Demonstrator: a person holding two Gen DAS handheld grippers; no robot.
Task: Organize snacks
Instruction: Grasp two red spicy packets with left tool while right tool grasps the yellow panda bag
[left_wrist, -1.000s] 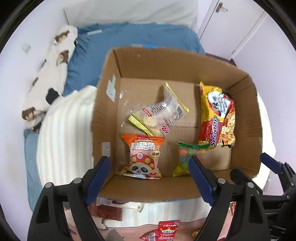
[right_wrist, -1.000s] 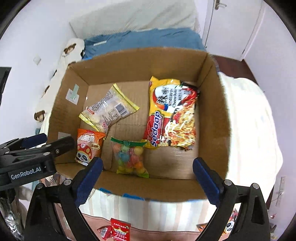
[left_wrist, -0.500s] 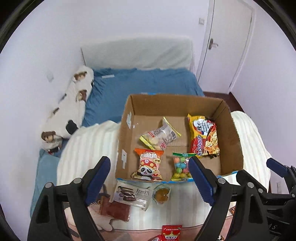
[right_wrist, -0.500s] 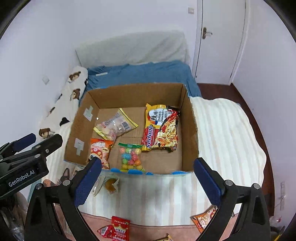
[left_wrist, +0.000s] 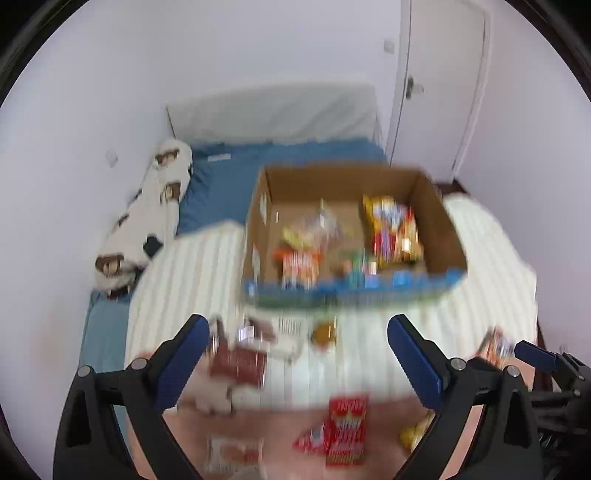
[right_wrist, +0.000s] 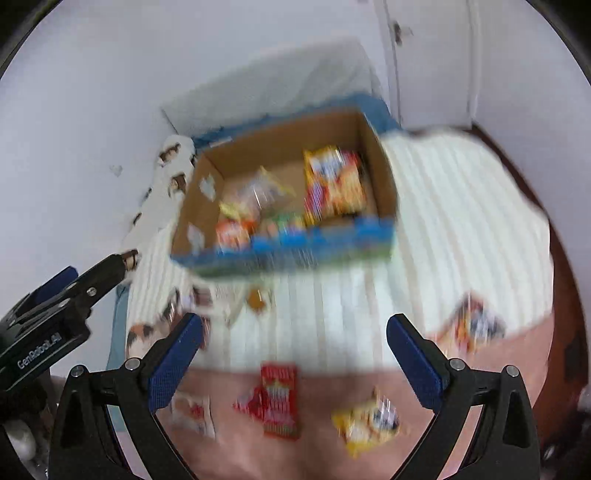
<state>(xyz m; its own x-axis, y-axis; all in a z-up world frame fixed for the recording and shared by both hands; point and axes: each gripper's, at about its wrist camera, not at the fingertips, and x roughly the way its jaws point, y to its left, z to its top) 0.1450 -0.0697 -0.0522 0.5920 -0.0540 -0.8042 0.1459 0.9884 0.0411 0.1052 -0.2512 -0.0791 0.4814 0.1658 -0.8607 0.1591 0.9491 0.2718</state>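
Left wrist view: the left gripper (left_wrist: 295, 347) is held wide open with nothing in it. The right gripper (right_wrist: 293, 345) is wide open and empty too. A cardboard box (left_wrist: 439, 225) with snacks (left_wrist: 393, 229) inside sits on a striped blanket (left_wrist: 192, 273). More packets (right_wrist: 279, 400) lie nearer. Everything is blurred, so labels cannot be read.

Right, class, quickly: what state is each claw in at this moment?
Left claw: open, holding nothing.
Right claw: open, holding nothing.

place: home bedroom | evidence: bed (left_wrist: 280, 173), pillow (left_wrist: 147, 210), door (left_wrist: 439, 85)
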